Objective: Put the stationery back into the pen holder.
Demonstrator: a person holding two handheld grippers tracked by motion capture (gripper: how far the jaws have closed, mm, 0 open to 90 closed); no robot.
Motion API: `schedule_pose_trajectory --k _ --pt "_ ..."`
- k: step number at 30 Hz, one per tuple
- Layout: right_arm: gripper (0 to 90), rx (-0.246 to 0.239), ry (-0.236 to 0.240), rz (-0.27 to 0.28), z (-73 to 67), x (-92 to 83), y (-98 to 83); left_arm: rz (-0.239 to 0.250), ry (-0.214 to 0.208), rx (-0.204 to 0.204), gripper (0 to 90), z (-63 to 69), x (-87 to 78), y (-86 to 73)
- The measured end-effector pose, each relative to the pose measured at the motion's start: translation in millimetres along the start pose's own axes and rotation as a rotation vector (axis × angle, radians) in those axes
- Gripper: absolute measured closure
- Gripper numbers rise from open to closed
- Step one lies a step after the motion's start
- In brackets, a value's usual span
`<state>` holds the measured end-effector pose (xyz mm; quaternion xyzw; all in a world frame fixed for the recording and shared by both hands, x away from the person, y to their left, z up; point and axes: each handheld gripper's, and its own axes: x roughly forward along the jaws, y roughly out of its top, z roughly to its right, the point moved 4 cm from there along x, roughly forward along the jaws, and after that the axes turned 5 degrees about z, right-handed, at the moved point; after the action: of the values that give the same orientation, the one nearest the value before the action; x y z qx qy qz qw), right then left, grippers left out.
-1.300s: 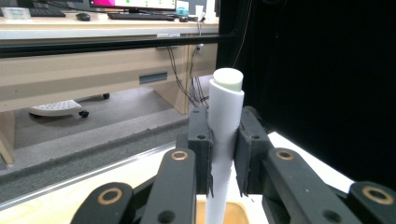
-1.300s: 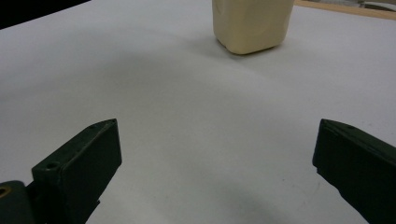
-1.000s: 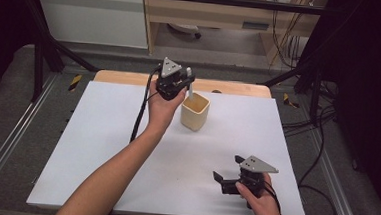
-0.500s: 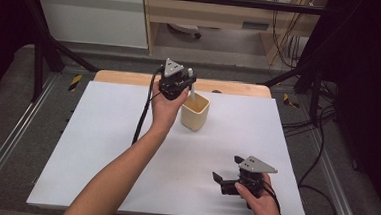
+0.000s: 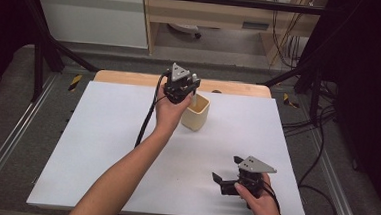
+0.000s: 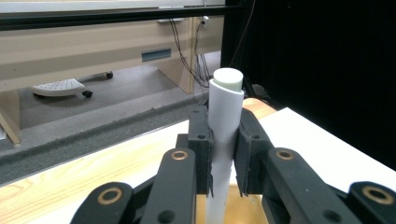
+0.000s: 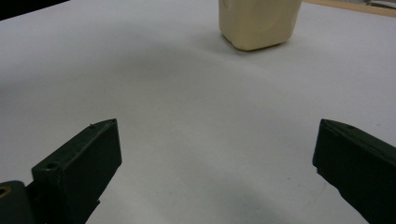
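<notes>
Left claw (image 5: 188,93) drifted right | clamps white tube (image 6: 224,126) above cup (image 5: 196,114)

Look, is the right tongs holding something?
No, the right tongs stand wide open with only bare white table between them.

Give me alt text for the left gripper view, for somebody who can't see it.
Two black jaws of the left claw are clamped on an upright white tube with a pale rounded cap, held above a wooden table edge. Behind it are a grey floor, a beige cabinet and dangling cables, with a dark curtain at the right.
</notes>
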<state>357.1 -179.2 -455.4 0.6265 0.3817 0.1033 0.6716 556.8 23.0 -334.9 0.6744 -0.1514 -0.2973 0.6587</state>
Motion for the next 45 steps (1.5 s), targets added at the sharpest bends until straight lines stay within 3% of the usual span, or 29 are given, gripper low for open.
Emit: schedule_pose_trajectory --k 18,20,21,23,26,31,33,36,40,45 --pt "1.8 -0.008 0.003 0.000 -0.3 0.4 0.1 -0.050 -0.012 0.000 78.5 8.9 7.3 -17.7" --pt "1.8 -0.007 0.003 0.000 -0.5 0.6 0.0 -0.054 -0.010 0.017 77.9 9.3 7.8 -19.0" --pt "1.8 -0.007 0.005 -0.001 -0.4 0.8 0.0 -0.054 0.000 0.035 74.7 9.5 8.1 -19.2" --pt "1.8 -0.001 0.006 -0.004 -1.2 1.5 -0.3 -0.061 0.019 0.054 58.3 11.1 7.9 -19.5" --pt "1.8 -0.007 0.011 -0.002 -2.3 2.6 -0.1 -0.067 0.033 0.035 37.1 12.1 3.7 -17.6" --pt "1.8 -0.006 0.009 -0.004 -2.5 2.7 -0.4 -0.092 0.036 0.014 15.1 11.0 -7.4 -12.9" --pt "1.8 -0.002 0.008 -0.005 -2.1 2.8 -0.5 -0.079 0.021 -0.012 10.6 10.2 -13.9 -12.3" --pt "1.8 -0.002 0.006 -0.002 -1.6 3.4 -0.1 -0.045 0.020 -0.005 8.8 5.8 -26.6 -12.5" --pt "1.8 -0.005 0.008 -0.007 -3.1 4.5 -0.3 -0.043 0.018 0.000 8.8 -3.3 -44.3 -11.9" --pt "1.8 -0.006 0.027 -0.016 -6.2 5.7 -0.2 -0.034 0.027 -0.033 7.8 -13.3 -69.6 -13.9"
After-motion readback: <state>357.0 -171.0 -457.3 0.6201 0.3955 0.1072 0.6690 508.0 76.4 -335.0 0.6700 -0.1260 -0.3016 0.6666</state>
